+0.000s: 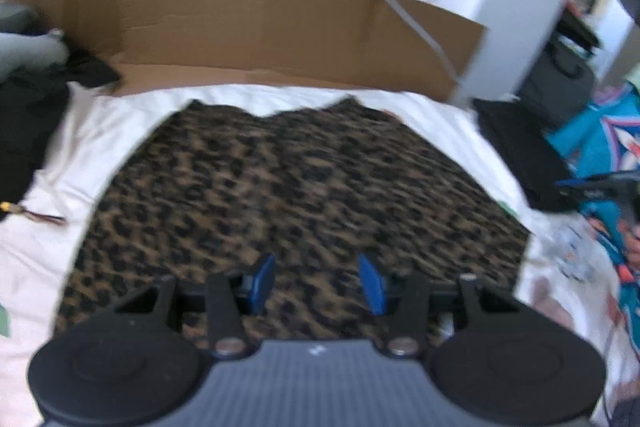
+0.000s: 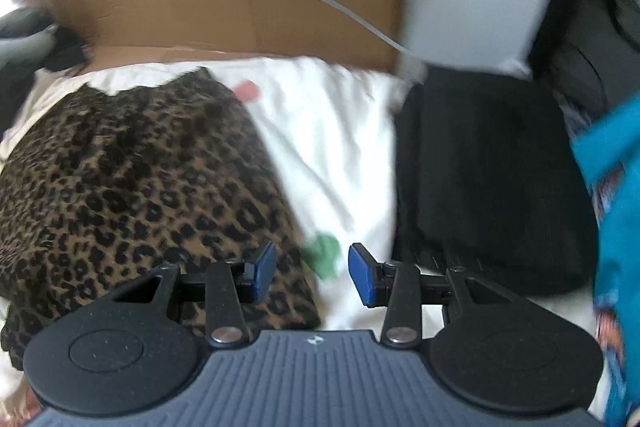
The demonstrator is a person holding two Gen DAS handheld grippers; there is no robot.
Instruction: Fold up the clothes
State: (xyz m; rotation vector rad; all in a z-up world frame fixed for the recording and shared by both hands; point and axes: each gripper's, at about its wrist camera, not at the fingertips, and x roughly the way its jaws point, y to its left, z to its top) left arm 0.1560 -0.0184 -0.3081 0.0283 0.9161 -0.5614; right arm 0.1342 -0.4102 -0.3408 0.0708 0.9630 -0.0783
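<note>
Leopard-print garment [image 1: 288,183] lies spread flat on the white bed sheet [image 1: 100,131], its far edge with two small peaks pointing toward the brown cardboard sheet [image 1: 260,27] that stands along the far side of the bed. Both views are blurred. In the left wrist view the left gripper [image 1: 317,281] is angled downward over the near part of the garment, its blue pads held apart with only the patterned cloth seen in the gap below; nothing is pinched between them. In the right wrist view the right gripper [image 2: 312,273] is also tilted downward, over the garment's right edge: its left pad sits above the leopard print, its right pad above the bare sheet, with a green mark [image 2: 322,255] on the sheet showing between them. Its jaws stand apart as well and grip nothing. Whether either gripper touches the fabric cannot be told. To the right of the garment, apart from it across a strip of sheet, lies a folded black item [image 2: 488,179], and beyond that a teal printed cloth [image 2: 616,227] fills the right edge.
</note>
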